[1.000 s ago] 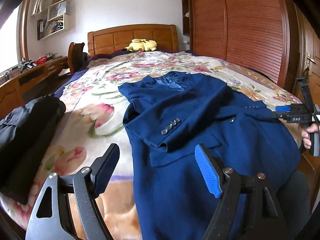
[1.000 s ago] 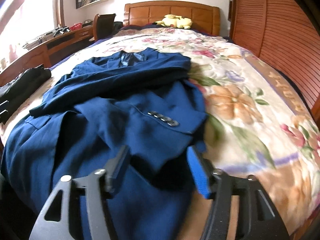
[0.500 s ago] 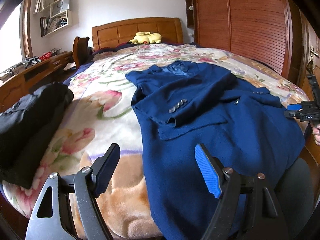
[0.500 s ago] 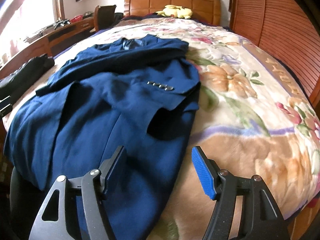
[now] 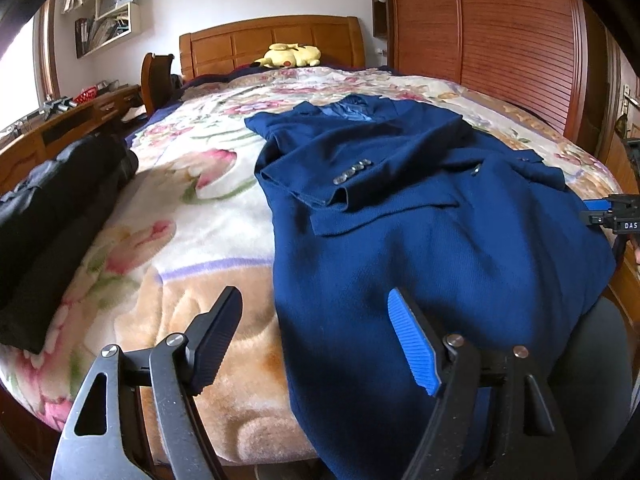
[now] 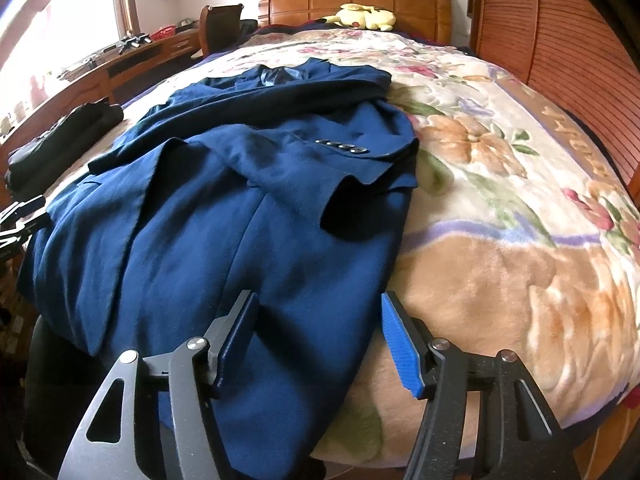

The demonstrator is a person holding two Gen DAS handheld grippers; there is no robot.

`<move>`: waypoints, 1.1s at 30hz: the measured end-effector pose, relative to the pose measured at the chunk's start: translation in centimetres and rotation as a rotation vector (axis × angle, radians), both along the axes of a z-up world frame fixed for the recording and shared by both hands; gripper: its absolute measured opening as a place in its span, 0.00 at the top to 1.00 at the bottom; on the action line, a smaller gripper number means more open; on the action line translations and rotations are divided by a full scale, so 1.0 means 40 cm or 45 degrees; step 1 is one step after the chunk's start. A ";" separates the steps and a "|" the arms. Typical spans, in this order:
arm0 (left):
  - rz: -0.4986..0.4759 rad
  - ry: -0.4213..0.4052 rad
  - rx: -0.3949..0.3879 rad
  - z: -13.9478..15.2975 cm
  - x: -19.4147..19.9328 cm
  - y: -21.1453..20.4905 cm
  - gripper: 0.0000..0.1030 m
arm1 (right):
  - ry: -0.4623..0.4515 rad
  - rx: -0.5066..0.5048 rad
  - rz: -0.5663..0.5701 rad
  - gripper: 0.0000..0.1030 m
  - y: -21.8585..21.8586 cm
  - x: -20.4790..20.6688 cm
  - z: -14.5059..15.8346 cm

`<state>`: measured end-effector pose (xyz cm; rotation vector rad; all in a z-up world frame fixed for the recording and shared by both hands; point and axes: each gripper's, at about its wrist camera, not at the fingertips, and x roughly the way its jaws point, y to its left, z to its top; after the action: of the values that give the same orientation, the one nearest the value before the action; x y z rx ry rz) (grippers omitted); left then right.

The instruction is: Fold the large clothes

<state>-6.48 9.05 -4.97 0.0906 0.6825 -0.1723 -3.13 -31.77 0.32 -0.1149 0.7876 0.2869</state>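
Observation:
A navy suit jacket lies spread on the floral blanket, collar toward the headboard, both sleeves folded across its front, hem hanging over the foot of the bed. My left gripper hovers open at the hem's left edge and touches nothing. In the right wrist view the jacket fills the left half. My right gripper hangs over the hem's right edge. Its jaws are closing a little around the cloth, but the pads are not pressing it. Each gripper also shows at the edge of the other's view: right gripper, left gripper.
A folded black garment lies on the bed's left side. A yellow plush toy rests by the wooden headboard. A slatted wooden wardrobe lines the right side; a desk and a chair stand on the left.
Both grippers have drawn back and sunk toward the foot of the bed, so the jacket's hem now sits at the fingertips. The right jaws have narrowed slightly.

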 end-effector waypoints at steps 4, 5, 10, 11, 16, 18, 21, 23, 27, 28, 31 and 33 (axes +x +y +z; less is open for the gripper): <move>-0.007 0.013 -0.020 -0.010 -0.005 0.001 0.25 | 0.010 0.011 0.009 0.38 0.002 0.012 -0.005; -0.010 0.014 -0.027 -0.011 -0.009 0.001 0.25 | 0.013 0.016 0.010 0.38 0.000 0.015 -0.006; -0.030 0.016 -0.052 -0.020 -0.026 0.003 0.31 | 0.020 0.025 0.010 0.39 -0.001 0.021 -0.009; -0.036 0.015 -0.059 -0.022 -0.031 0.003 0.34 | 0.019 0.025 0.012 0.41 -0.001 0.021 -0.009; -0.055 0.014 -0.086 -0.024 -0.040 0.004 0.41 | 0.020 0.029 0.027 0.52 0.012 0.025 -0.007; -0.056 0.015 -0.089 -0.025 -0.043 0.003 0.41 | 0.018 0.020 0.027 0.52 0.017 0.028 -0.007; -0.059 0.017 -0.099 -0.027 -0.046 0.005 0.47 | 0.015 0.012 0.027 0.52 0.021 0.030 -0.011; -0.084 0.020 -0.123 -0.025 -0.052 0.004 0.65 | 0.013 0.021 0.028 0.53 0.019 0.029 -0.013; -0.107 0.007 -0.137 -0.004 -0.060 -0.001 0.94 | -0.044 0.006 0.027 0.90 0.015 0.019 -0.005; -0.108 -0.008 -0.131 0.007 -0.063 -0.002 0.95 | -0.061 -0.006 0.015 0.94 0.013 0.018 -0.001; -0.103 -0.077 -0.143 0.058 -0.079 0.000 0.96 | -0.099 0.032 0.014 0.97 0.004 0.011 0.017; -0.102 -0.129 -0.154 0.097 -0.089 0.002 0.98 | -0.139 0.043 0.015 0.97 0.002 0.001 0.036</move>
<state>-10.05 9.14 -1.08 0.0102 0.5662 -0.2838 -3.10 -31.68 1.75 -0.1028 0.6736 0.3023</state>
